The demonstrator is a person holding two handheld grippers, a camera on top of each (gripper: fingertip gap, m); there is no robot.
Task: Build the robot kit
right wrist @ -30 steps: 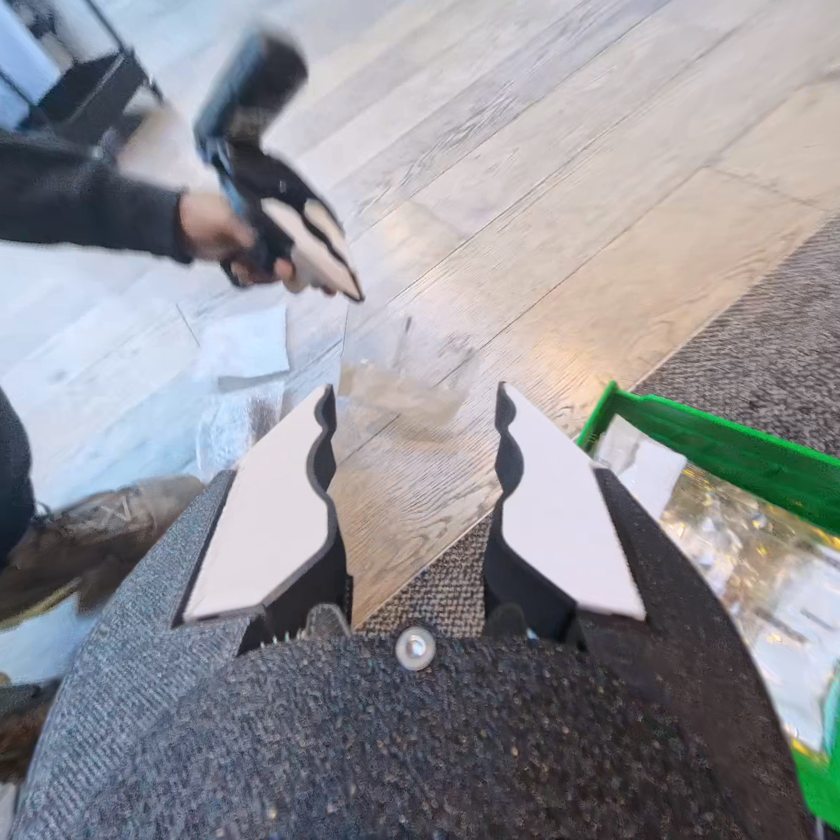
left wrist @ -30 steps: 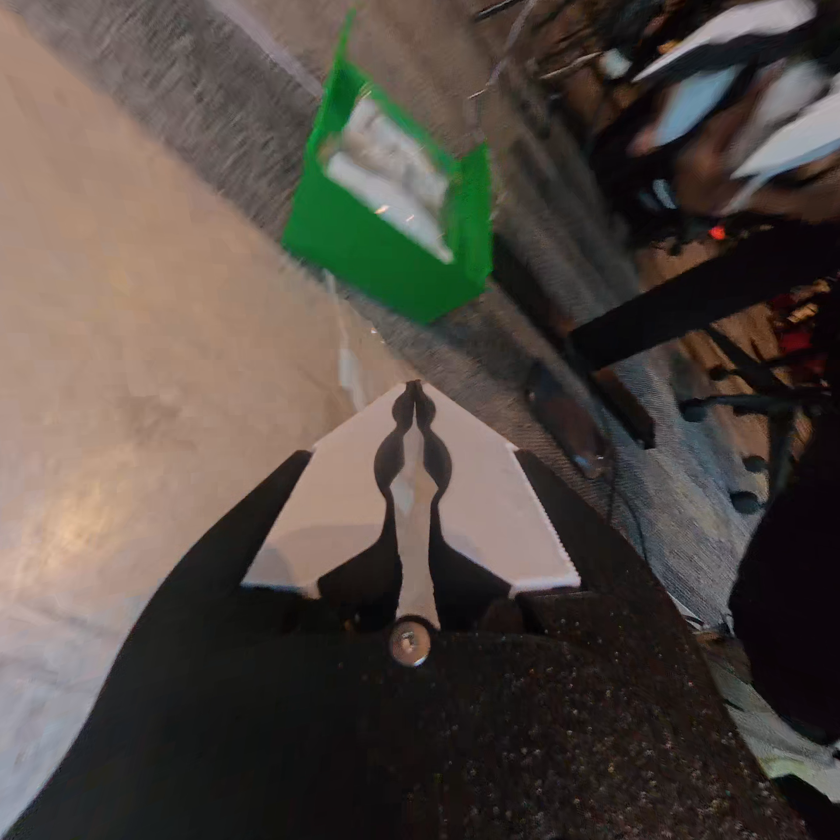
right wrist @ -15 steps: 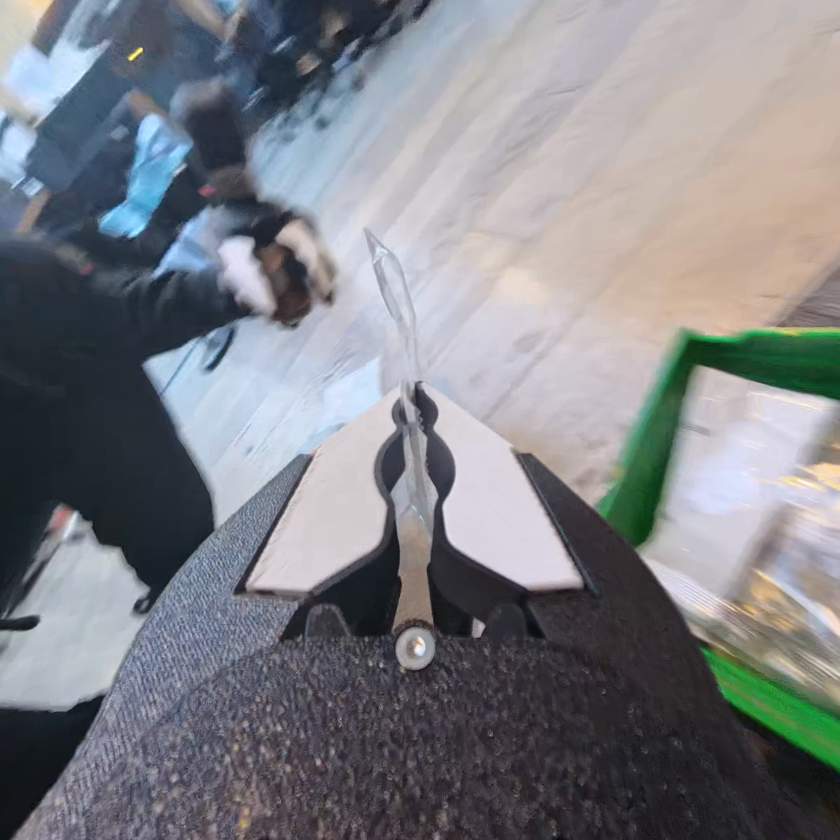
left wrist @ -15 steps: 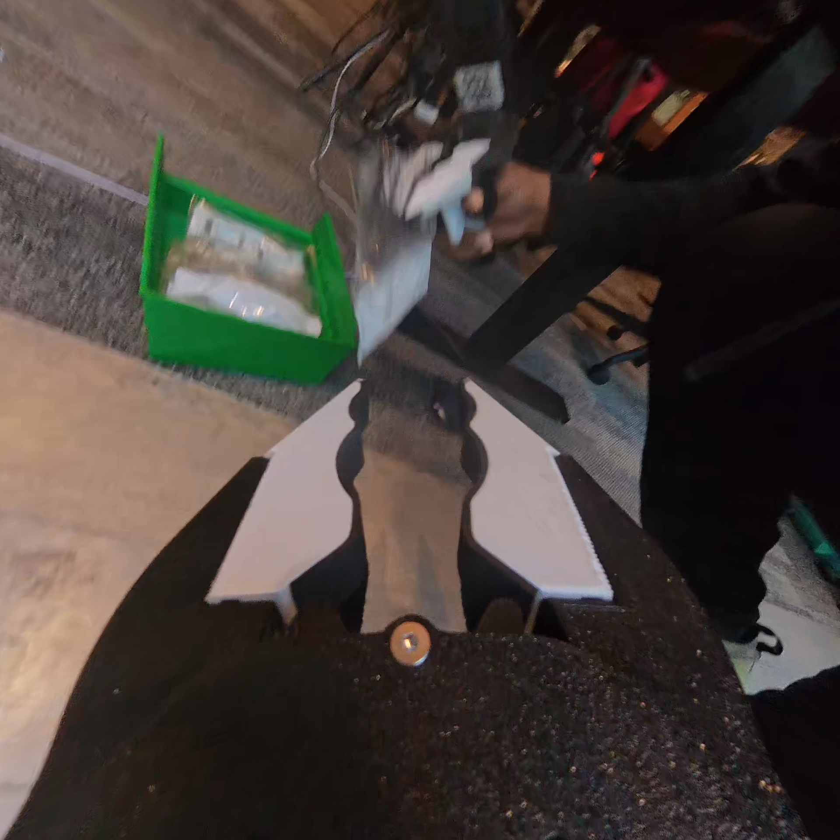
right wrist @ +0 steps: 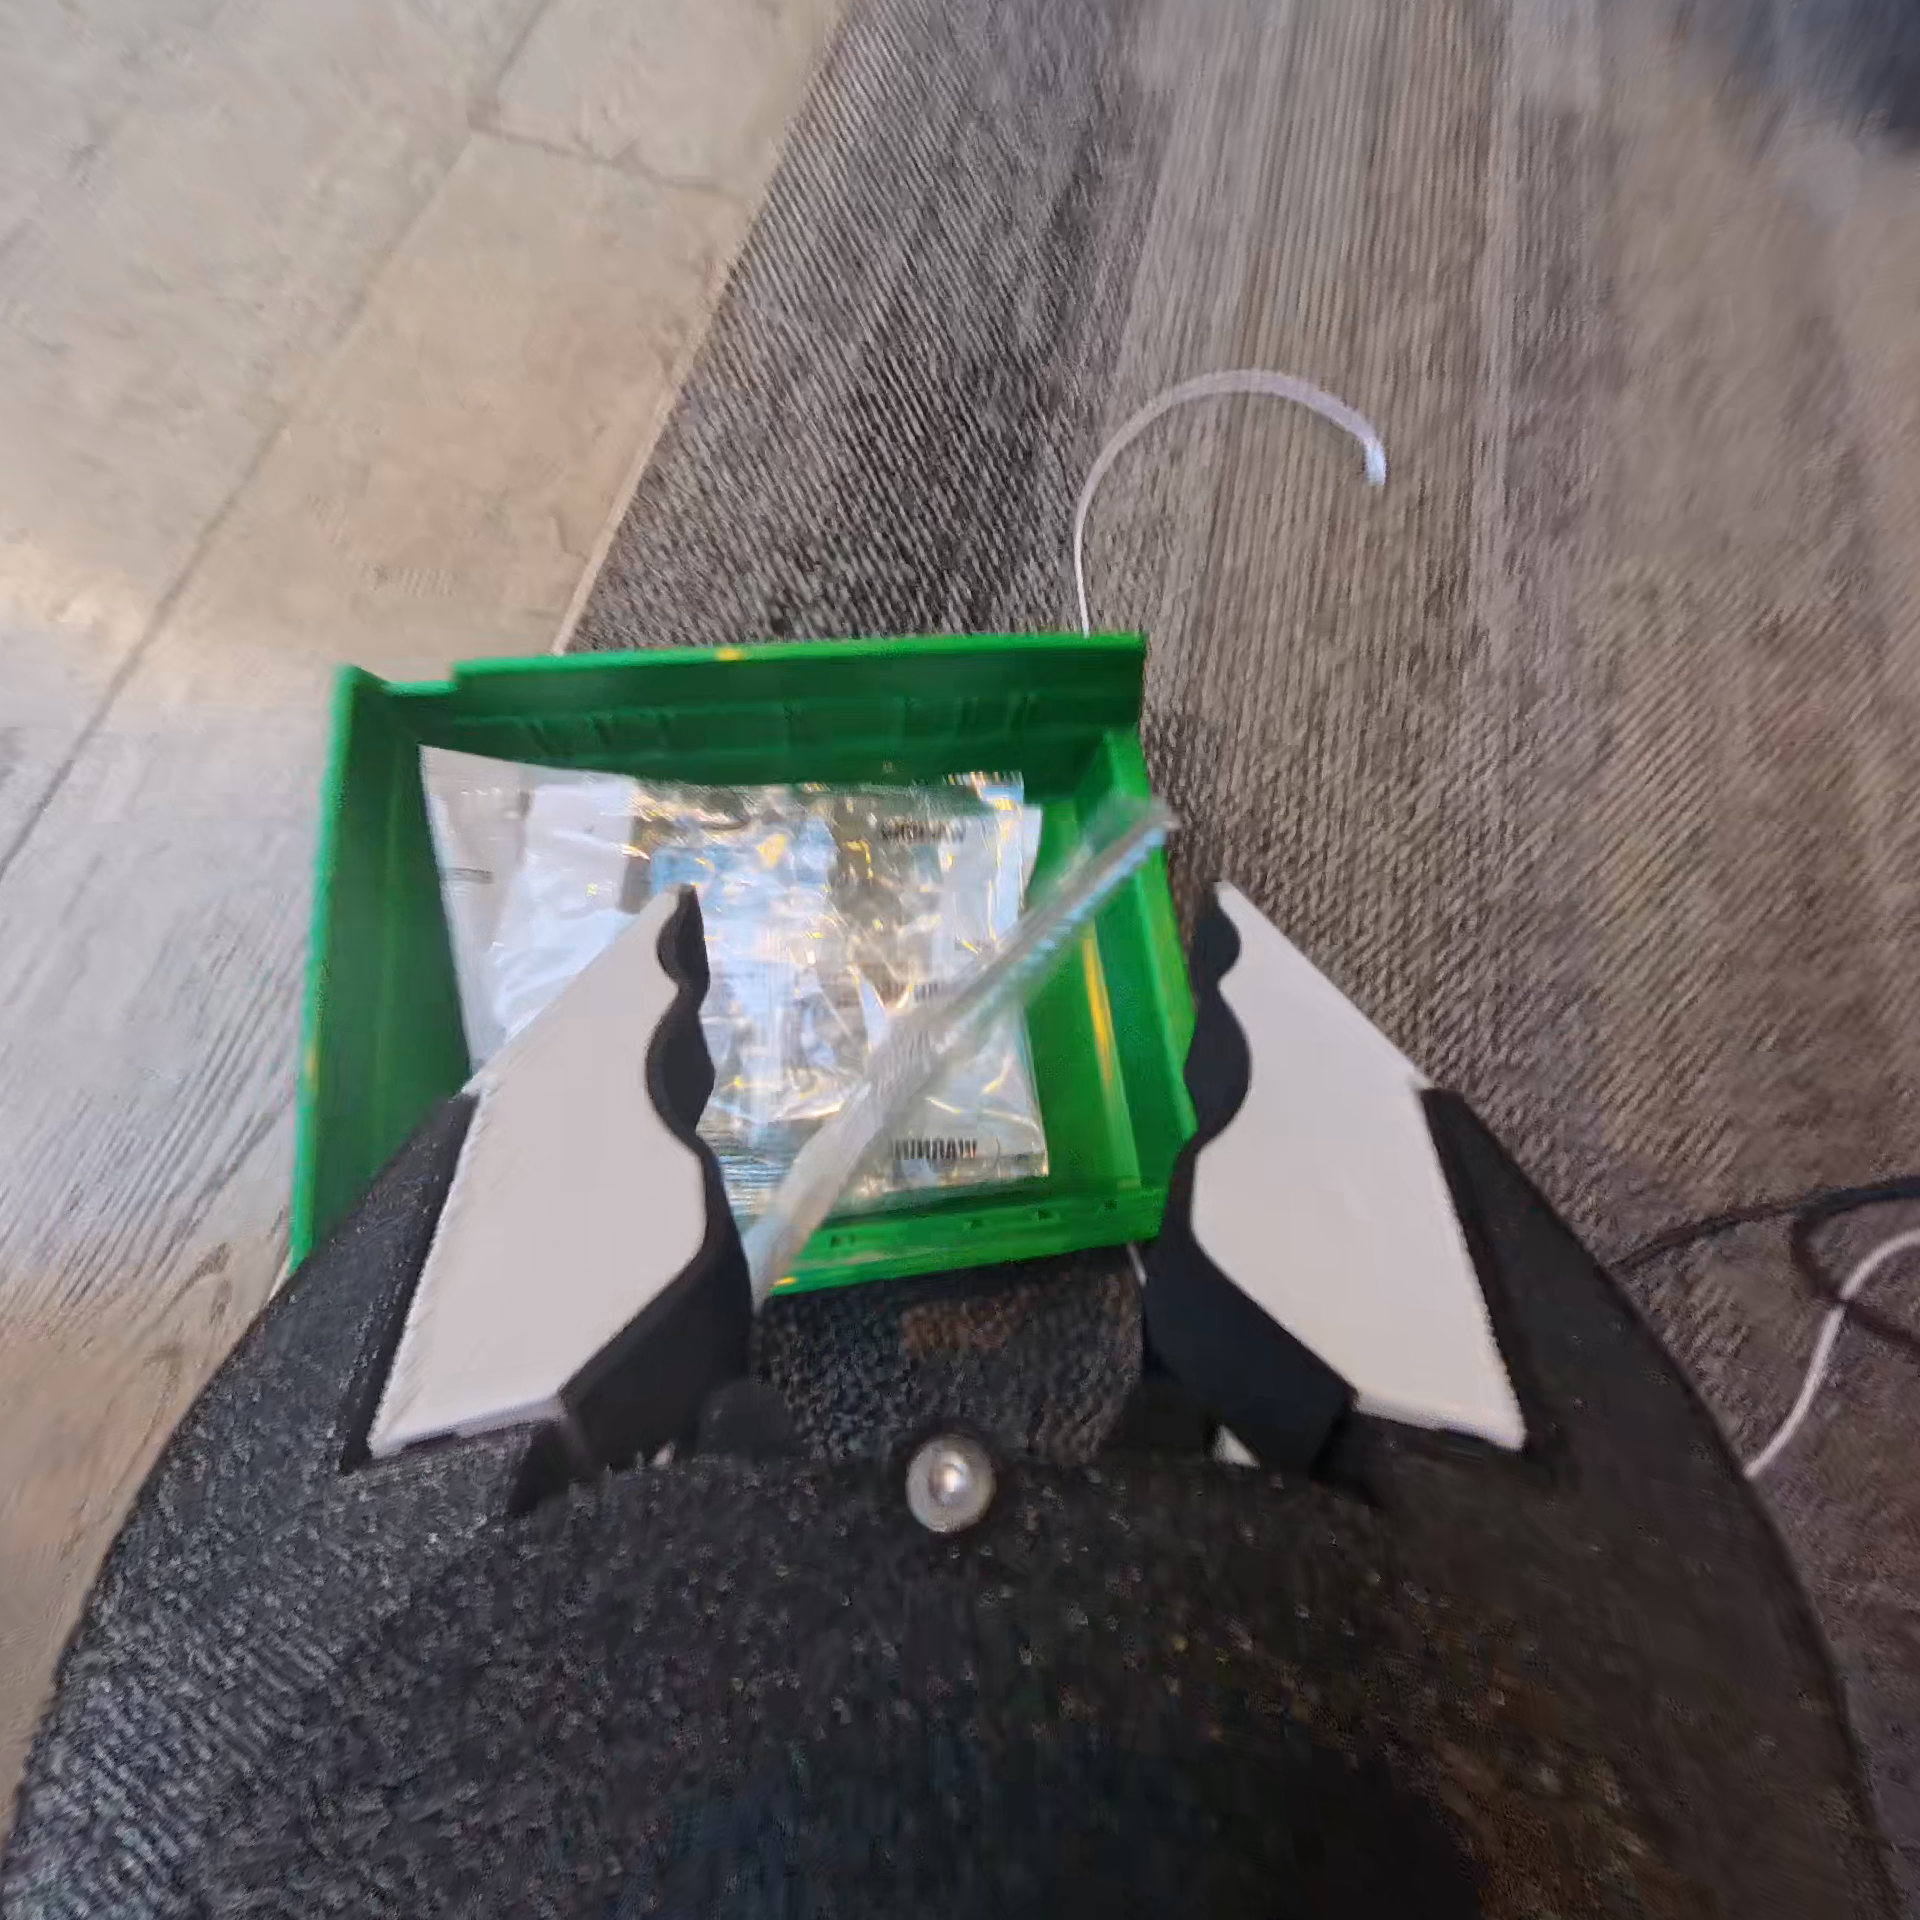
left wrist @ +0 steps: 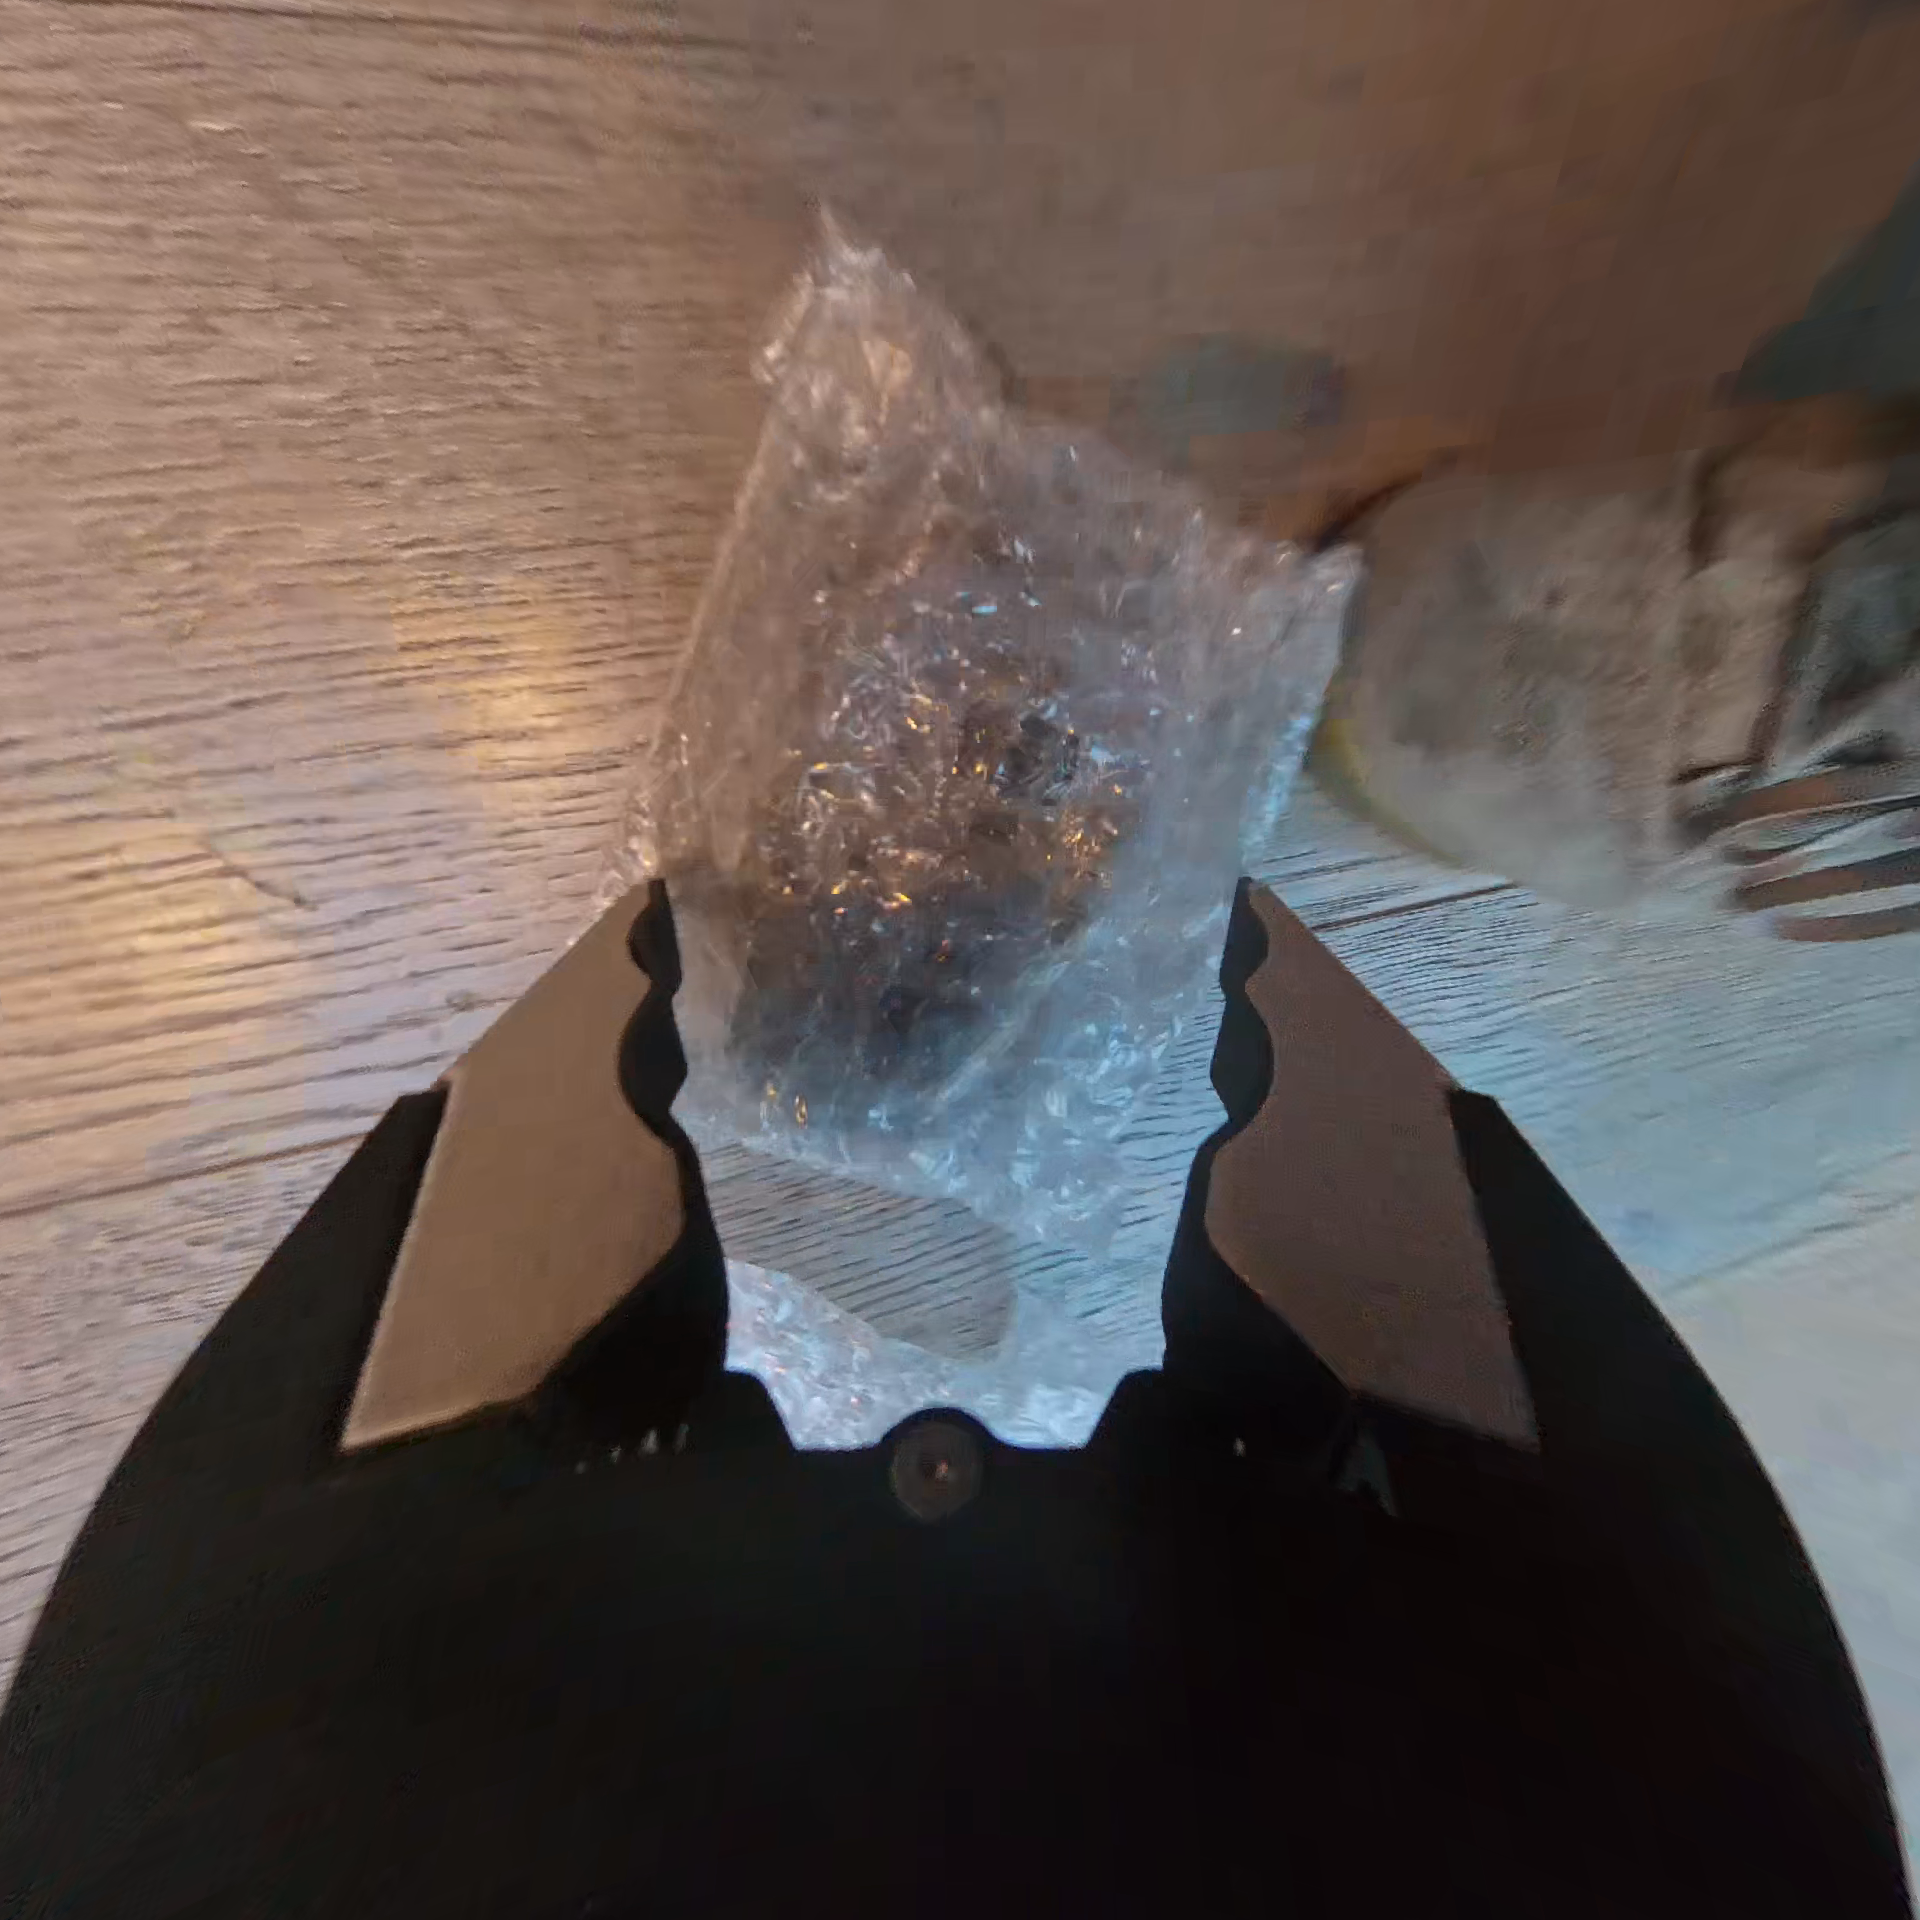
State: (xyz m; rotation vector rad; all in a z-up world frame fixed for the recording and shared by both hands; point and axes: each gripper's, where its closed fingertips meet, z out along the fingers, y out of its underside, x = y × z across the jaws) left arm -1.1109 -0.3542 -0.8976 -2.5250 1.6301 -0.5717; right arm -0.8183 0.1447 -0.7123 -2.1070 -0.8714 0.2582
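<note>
The left gripper [left wrist: 951, 904] is seen with its jaws spread wide and released above a pale wood-plank floor [left wrist: 312, 520]; a crumpled clear plastic bag [left wrist: 935, 748] lies on the floor between the jaws and reaches past their tips, and whether it is touched by either jaw cannot be told. A blurred heap of more clear wrapping [left wrist: 1558, 675] is seen to the right of the jaws. The right gripper [right wrist: 945, 914] is likewise held with jaws parted, nothing being clasped. A clear flat packet [right wrist: 935, 1023], seen edge-on, slants across the gap between them, over a green bin [right wrist: 727, 707] that is filled with clear packets [right wrist: 748, 935]. The bin stands on grey carpet [right wrist: 1455, 727] at the edge of the wood floor, and a white cord [right wrist: 1195, 405] lies beyond it.
</note>
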